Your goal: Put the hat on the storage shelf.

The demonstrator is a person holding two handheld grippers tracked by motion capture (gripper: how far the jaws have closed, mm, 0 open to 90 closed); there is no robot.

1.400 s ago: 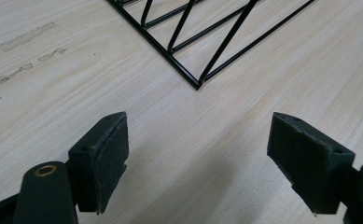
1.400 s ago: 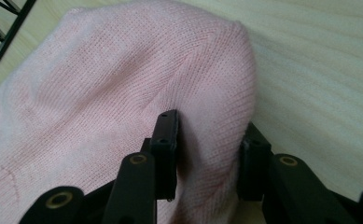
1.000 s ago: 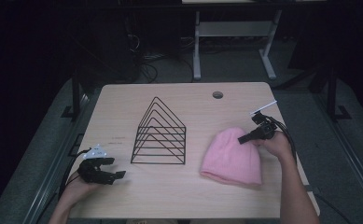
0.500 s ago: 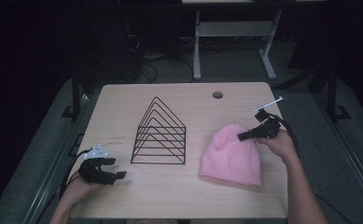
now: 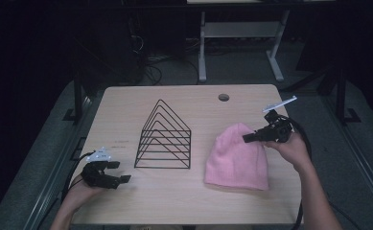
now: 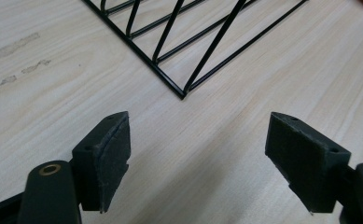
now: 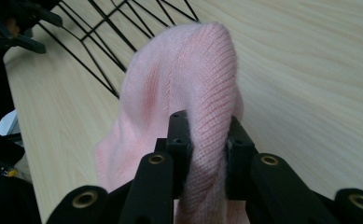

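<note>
A pink knitted beanie (image 5: 237, 157) lies on the right part of the wooden table, its top end lifted off the surface. My right gripper (image 5: 248, 138) is shut on that top edge; in the right gripper view both pads pinch a fold of the pink beanie (image 7: 188, 88) at my right gripper (image 7: 206, 140). A black wire rack (image 5: 165, 138) of nested triangles stands at the table's middle. My left gripper (image 5: 122, 174) rests low at the front left with its jaws wide open, and in the left gripper view my left gripper (image 6: 195, 154) has bare wood between the pads, the wire rack's corner (image 6: 181, 88) just ahead.
The table (image 5: 126, 110) has a round cable hole (image 5: 223, 97) near its far edge. Behind the table stand a white desk frame (image 5: 237, 33) and loose cables on the dark floor. Metal rails run along both sides of the table.
My right gripper has risen and drawn back toward the right edge, pulling the beanie's top end up with it. The left gripper has stayed where it was.
</note>
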